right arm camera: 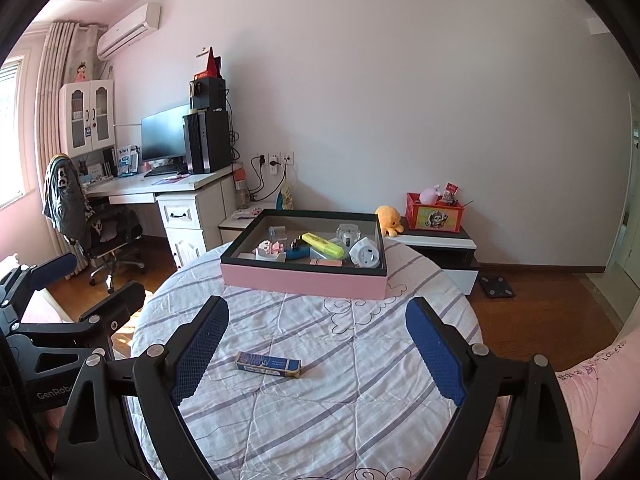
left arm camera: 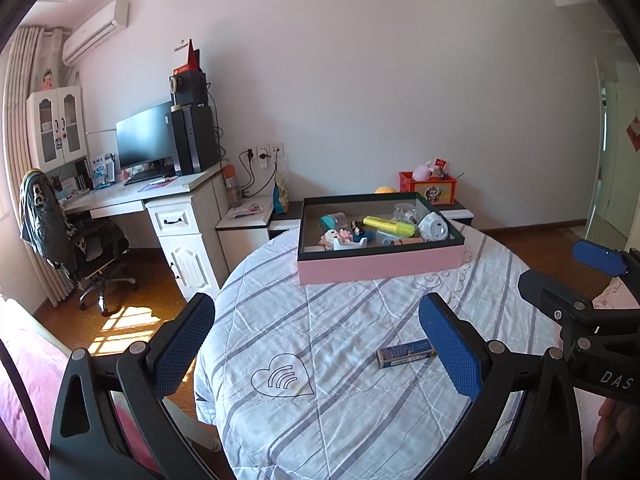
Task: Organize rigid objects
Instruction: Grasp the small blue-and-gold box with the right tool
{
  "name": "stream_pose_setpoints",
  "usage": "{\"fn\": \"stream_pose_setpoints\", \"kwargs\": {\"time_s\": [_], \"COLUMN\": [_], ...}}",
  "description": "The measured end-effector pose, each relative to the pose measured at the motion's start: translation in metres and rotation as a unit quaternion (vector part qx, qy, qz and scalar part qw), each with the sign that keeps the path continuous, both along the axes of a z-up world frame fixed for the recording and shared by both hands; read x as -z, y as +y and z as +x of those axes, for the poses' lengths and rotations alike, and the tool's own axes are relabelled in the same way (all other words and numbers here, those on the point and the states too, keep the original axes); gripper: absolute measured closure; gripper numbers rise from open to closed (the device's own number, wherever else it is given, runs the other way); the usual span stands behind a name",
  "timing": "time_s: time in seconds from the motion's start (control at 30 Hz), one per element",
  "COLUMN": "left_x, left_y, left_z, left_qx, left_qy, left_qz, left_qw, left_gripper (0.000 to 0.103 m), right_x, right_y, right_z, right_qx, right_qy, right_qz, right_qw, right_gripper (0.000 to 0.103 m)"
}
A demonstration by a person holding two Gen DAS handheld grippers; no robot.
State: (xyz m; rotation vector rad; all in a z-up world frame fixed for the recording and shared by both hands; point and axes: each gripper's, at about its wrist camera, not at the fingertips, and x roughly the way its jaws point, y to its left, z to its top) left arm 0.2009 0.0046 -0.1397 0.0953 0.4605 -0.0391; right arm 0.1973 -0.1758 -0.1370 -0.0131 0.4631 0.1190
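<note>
Both tongs, left and right, gape empty. Tray mostly loaded (highlighter, plug, bits); I'd say only the blue box remains on the table.

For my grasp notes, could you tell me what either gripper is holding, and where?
Nothing: left gripper and right gripper are both open and empty; the small blue box lies untouched.

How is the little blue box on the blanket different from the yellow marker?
The blue box lies alone on the striped blanket, while the yellow marker sits inside the pink tray among other things. The blue box is dark blue and flat-sided; the yellow marker is bright yellow and rounder. Both are small, long, and lying down.
</note>
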Motion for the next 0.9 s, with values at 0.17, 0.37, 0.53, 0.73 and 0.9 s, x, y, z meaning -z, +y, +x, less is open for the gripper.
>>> {"fn": "stream_pose_setpoints", "kwargs": {"time_s": [0.17,0.37,0.53,0.73,0.9], "left_x": [0.021,0.033,0.039,0.041,0.046], "left_y": [0.012,0.018,0.023,0.032,0.038], "left_z": [0.023,0.040,0.064,0.112,0.162], "left_qx": [-0.019,-0.025,-0.012,-0.041,-0.055], "left_qy": [0.034,0.051,0.069,0.081,0.101], "left_qz": [-0.001,0.003,-0.005,0.017,0.012], "left_qw": [0.9992,0.9984,0.9976,0.9957,0.9933], "left_gripper": [0.000,0.000,0.000,0.000,0.000], "right_x": [0.053,0.113,0.133,0.134,0.131], "right_y": [0.009,0.023,0.041,0.042,0.000], "right_z": [0.048,0.098,0.127,0.142,0.146], "right_qx": [-0.073,-0.112,-0.160,-0.211,-0.170], "right_qy": [0.090,0.171,0.199,0.205,0.201], "right_qz": [-0.019,-0.045,-0.067,-0.062,-0.053], "right_qw": [0.993,0.978,0.964,0.954,0.963], "right_gripper": [0.011,0.012,0.012,0.052,0.082]}}
